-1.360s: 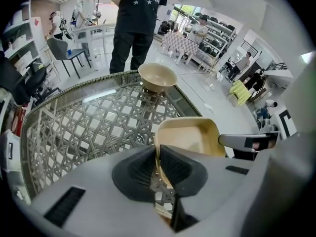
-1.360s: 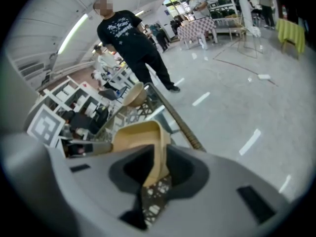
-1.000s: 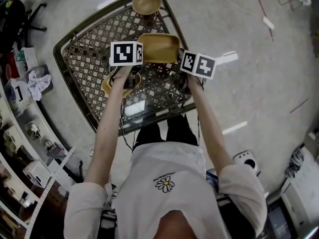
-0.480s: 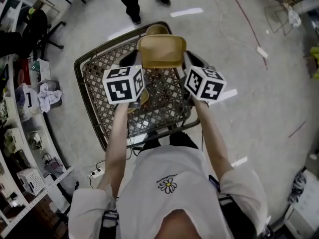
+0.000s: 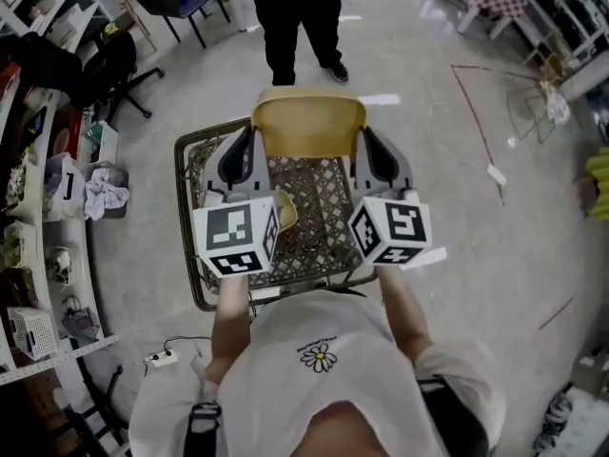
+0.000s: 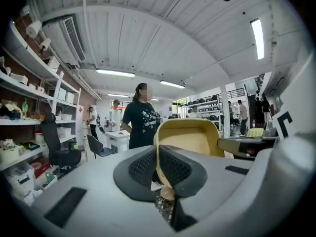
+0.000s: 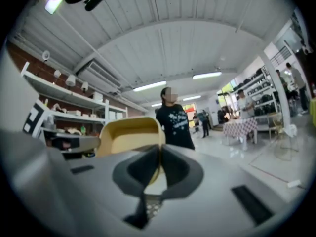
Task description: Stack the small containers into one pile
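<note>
We lifted the yellow container (image 5: 308, 122) well clear of the mesh table (image 5: 319, 193) — left gripper (image 5: 255, 139) and right gripper (image 5: 363, 139) each clamped on a side rim. It hung high between them — not yet stacked.

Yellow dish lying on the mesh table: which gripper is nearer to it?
Left. The left gripper hangs almost above the dish; the right gripper is across the raised container, which both grip.
</note>
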The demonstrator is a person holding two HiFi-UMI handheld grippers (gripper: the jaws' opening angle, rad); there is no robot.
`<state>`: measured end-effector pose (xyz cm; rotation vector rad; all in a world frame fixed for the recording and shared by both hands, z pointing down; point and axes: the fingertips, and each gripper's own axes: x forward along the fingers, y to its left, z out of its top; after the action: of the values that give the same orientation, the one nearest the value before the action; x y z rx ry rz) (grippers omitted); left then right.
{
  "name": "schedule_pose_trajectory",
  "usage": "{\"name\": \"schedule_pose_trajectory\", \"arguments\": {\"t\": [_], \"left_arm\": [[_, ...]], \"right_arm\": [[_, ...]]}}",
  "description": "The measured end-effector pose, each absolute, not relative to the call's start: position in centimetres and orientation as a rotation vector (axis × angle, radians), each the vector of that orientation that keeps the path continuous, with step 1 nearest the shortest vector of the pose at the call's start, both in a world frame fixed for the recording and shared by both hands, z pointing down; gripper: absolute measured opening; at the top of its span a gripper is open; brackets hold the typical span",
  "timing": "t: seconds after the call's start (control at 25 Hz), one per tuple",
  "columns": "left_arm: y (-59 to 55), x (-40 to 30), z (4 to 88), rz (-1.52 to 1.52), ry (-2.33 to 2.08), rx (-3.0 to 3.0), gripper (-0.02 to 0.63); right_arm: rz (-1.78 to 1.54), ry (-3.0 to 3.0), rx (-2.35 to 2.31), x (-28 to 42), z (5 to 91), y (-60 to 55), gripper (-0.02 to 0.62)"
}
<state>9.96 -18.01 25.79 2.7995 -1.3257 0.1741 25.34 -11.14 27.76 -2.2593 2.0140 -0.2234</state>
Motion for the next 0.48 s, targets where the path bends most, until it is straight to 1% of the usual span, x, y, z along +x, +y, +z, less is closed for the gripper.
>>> {"name": "schedule_pose_trajectory", "arguments": {"t": [0.2, 0.48], "left_arm": [[-16.9, 8.1, 24.5, 0.131, -1.388, 2.82, 0.038], [-16.3, 6.6, 24.6, 0.175, -1.428, 2.791, 0.04]], "right_arm": [[-0.162, 2.02, -2.229, 23.8, 26.3, -10.6, 0.038], [-0.156, 2.109, -2.189, 22.4, 26.0, -10.7, 0.038]]}}
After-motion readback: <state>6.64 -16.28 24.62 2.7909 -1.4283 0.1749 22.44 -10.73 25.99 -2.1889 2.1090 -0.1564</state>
